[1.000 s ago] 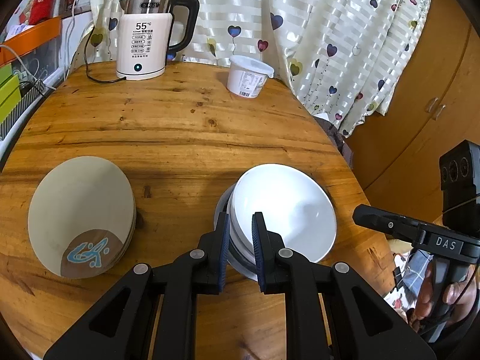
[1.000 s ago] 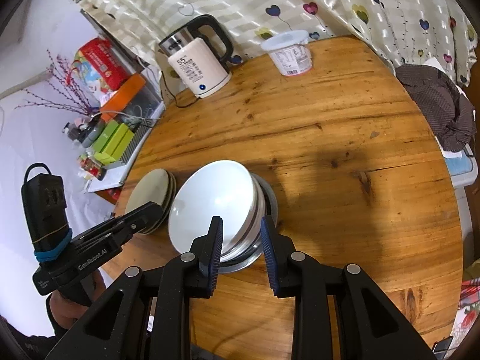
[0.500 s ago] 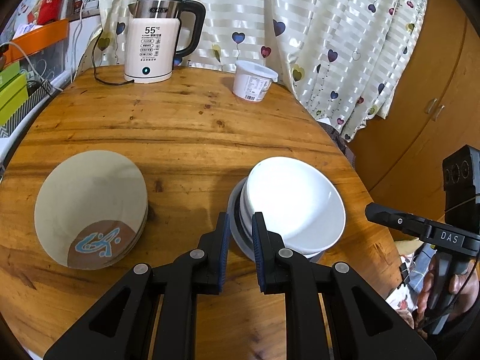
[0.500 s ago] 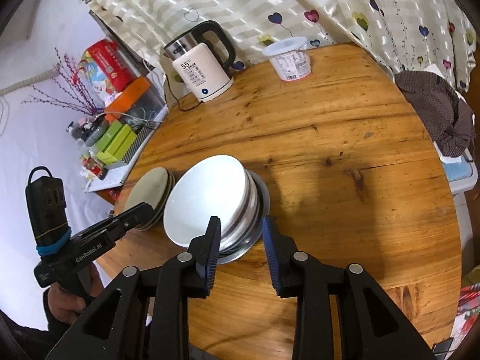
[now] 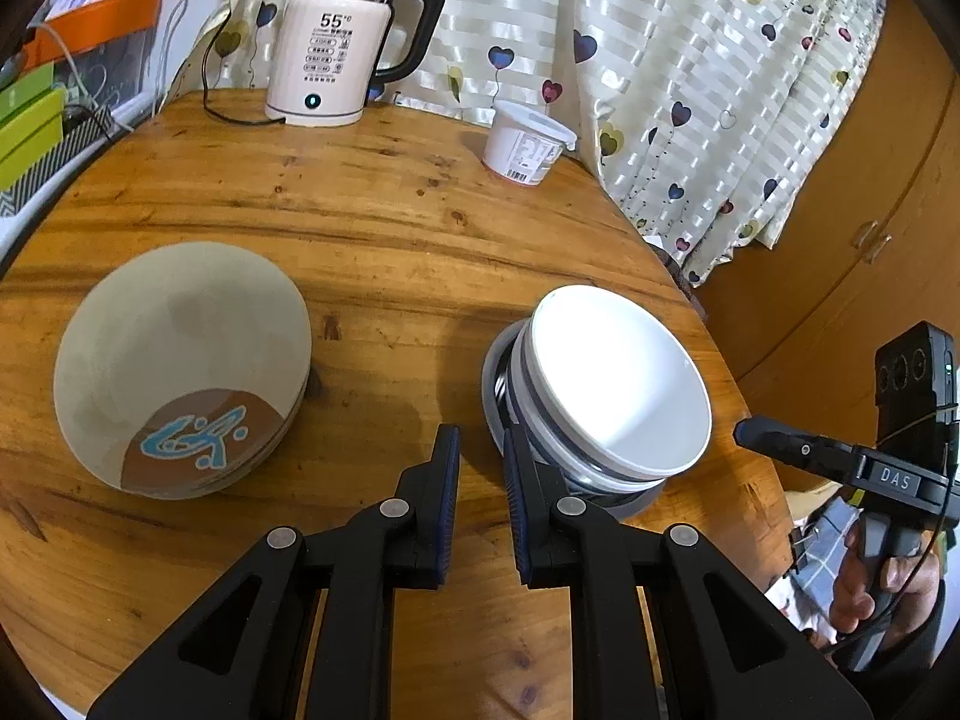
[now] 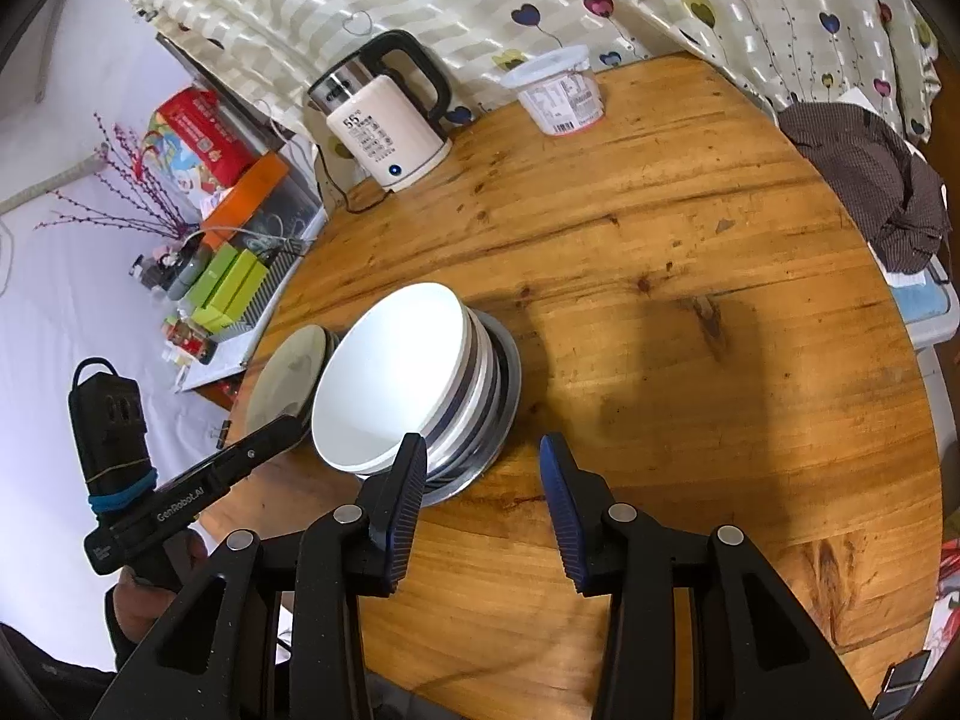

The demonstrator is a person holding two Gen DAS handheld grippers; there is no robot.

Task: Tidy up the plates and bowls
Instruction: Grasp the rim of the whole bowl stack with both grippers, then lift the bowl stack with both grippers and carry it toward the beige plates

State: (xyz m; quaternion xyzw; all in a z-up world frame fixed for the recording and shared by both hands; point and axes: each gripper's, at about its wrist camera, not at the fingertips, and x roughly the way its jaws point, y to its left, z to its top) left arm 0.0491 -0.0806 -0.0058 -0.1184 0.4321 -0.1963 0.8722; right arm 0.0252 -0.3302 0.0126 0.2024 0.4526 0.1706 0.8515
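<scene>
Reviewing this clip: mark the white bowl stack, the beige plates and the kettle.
white bowl stack [image 5: 606, 384]: left wrist view, inside of the top bowl.
beige plates [image 5: 180, 336]: left wrist view, face of the top plate.
kettle [image 6: 384, 138]: right wrist view, white body.

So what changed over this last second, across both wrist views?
The right gripper opened wide and backed off the white bowl; the left gripper also drew back, jaws slightly apart beside the stack. Bowl stack, beige plates and kettle stayed put.
</scene>
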